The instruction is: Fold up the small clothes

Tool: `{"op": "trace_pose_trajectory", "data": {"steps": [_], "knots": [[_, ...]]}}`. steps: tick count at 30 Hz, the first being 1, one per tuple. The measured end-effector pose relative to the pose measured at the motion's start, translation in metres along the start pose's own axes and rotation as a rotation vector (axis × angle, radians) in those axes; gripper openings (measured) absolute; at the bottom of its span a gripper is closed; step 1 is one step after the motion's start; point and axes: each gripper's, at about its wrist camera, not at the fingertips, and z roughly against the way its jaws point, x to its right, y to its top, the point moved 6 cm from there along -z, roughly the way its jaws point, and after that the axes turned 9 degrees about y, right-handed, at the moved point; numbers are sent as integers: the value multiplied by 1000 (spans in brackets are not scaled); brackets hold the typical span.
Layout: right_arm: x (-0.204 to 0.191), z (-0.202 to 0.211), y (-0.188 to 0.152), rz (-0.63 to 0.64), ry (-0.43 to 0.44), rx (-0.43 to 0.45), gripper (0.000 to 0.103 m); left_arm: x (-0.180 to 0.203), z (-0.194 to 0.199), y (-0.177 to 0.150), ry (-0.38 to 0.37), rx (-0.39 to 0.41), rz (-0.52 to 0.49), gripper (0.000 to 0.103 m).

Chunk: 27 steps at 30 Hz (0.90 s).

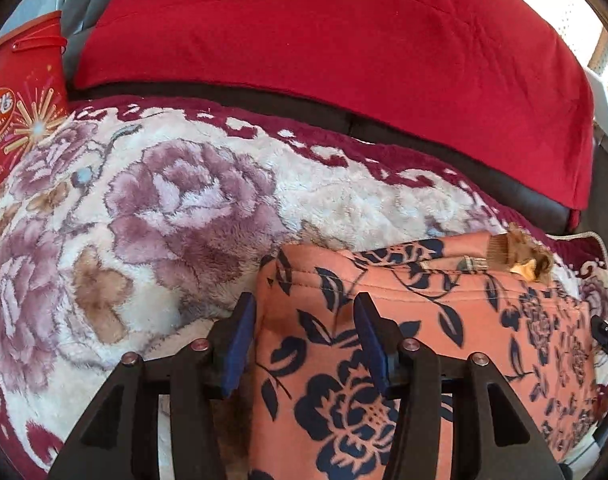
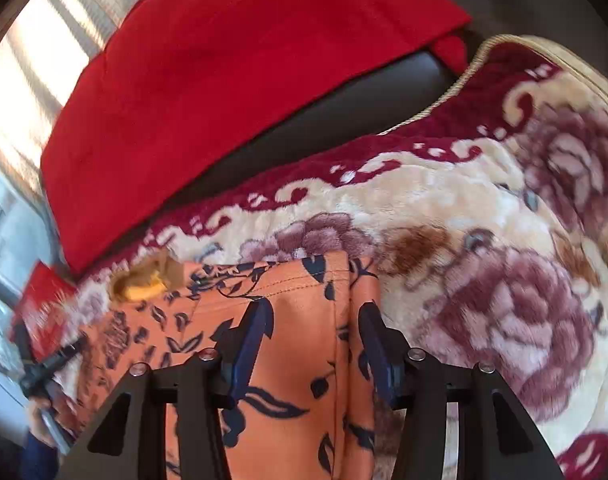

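An orange garment with dark blue flowers [image 1: 443,340] lies folded on a plush floral blanket [image 1: 184,208]. A brown furry collar [image 1: 519,256] shows at its far right end. My left gripper [image 1: 305,316] is open, its jaws astride the garment's left edge, just above it. In the right wrist view the same garment [image 2: 296,320] lies below my right gripper [image 2: 313,324], which is open with its jaws astride the garment's right edge. The collar [image 2: 144,280] shows at the far left there. The left gripper [image 2: 48,360] shows blurred at the left.
A red cloth [image 1: 323,40] covers a dark sofa back [image 1: 423,136] behind the blanket. A red snack box [image 1: 16,92] stands at the left end. The blanket's corded edge [image 2: 467,80] ends at the right.
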Motion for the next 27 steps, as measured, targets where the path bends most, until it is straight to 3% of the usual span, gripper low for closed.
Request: {"op": "trace_pose_trajectory", "data": {"steps": [1, 3, 6, 11, 14, 17, 20, 22, 23, 27], "knots": [[0, -6, 0, 16, -13, -13, 34, 0, -2, 0, 9, -6, -10, 21], [-2, -15, -1, 37, -32, -53, 9, 1, -8, -1, 24, -29, -30, 5], [-15, -6, 2, 101, -67, -32, 6, 2, 5, 4, 12, 31, -45, 4], [-25, 33, 21, 124, -111, 105, 6, 1, 43, 24, 4, 184, -48, 4], [-12, 14, 21, 95, -138, 71, 6, 1, 7, 24, 26, 101, -47, 5], [15, -26, 5, -18, -103, -48, 10, 1, -32, 12, 73, -1, -60, 9], [18, -5, 6, -92, -71, 34, 12, -1, -11, 16, 74, 54, -36, 11], [13, 19, 3, -78, -103, 69, 17, -5, 9, 19, 77, 84, -14, 32], [10, 30, 1, -75, -97, 85, 17, -7, 23, 20, 74, 108, -6, 36], [-31, 77, -21, -74, 68, 128, 17, -9, 82, 9, 36, 216, 27, 55]]}}
